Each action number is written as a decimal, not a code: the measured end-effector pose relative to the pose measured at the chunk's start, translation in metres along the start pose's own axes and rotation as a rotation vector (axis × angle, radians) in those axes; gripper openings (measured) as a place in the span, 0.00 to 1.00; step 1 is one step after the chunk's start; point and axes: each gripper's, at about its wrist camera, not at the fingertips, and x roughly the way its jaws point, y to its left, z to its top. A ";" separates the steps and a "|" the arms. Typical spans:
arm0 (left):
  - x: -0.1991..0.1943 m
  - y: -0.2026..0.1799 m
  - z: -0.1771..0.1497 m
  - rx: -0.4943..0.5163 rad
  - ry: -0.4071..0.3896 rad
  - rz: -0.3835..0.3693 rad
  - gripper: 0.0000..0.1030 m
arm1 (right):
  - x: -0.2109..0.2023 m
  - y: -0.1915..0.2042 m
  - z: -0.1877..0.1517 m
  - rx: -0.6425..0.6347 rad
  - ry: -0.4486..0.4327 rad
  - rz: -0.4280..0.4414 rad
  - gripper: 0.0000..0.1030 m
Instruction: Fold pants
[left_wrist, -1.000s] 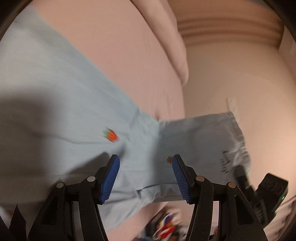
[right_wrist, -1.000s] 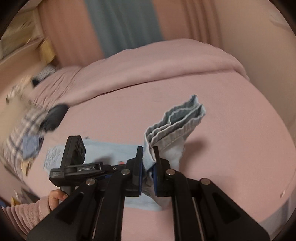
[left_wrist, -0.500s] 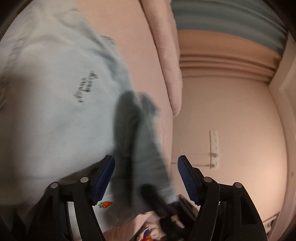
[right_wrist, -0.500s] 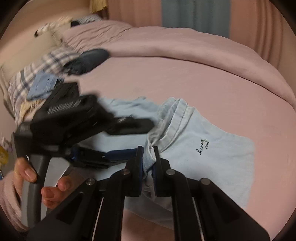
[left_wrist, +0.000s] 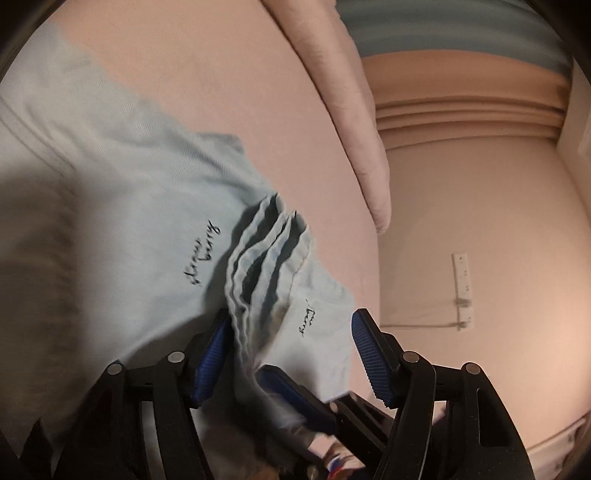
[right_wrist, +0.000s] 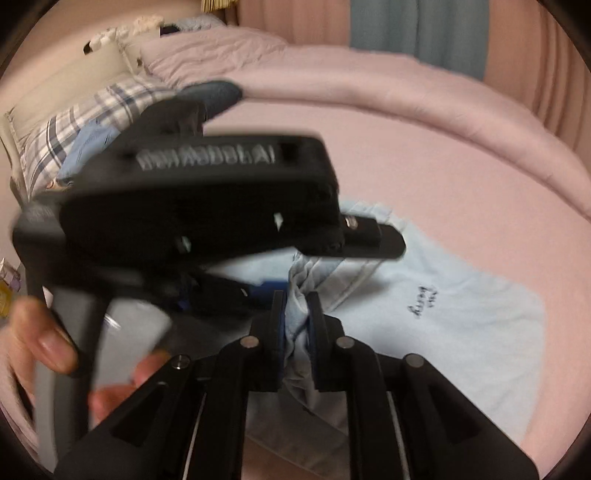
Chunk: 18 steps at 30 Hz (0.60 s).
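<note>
Light blue pants (left_wrist: 122, 236) with small black script lie spread on the pink bed (left_wrist: 229, 85); they also show in the right wrist view (right_wrist: 461, 317). My right gripper (right_wrist: 296, 317) is shut on the bunched waistband (right_wrist: 301, 280), whose stacked folds stand up in the left wrist view (left_wrist: 258, 266). My left gripper (left_wrist: 286, 347) is open, its blue pads either side of that bunch. The left gripper's black body (right_wrist: 199, 206) fills the left of the right wrist view, held by a hand (right_wrist: 48, 343).
A rolled pink duvet (right_wrist: 406, 92) runs along the far side of the bed. Plaid pillows and a dark item (right_wrist: 218, 94) lie at the head. A pink wall (left_wrist: 480, 258) with a socket strip lies beyond the bed edge.
My right gripper has kept hold of the waistband and carried it over the pants. My left gripper moved in close around the same bunch, staying open.
</note>
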 end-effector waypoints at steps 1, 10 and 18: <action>-0.009 -0.007 -0.001 0.050 -0.015 0.058 0.65 | 0.003 -0.002 -0.002 0.031 0.019 0.029 0.32; -0.030 -0.072 -0.037 0.385 -0.055 0.159 0.65 | -0.097 -0.063 -0.021 0.207 -0.180 0.138 0.41; 0.073 -0.076 -0.070 0.488 0.045 0.333 0.61 | -0.077 -0.094 -0.056 0.237 -0.024 -0.207 0.15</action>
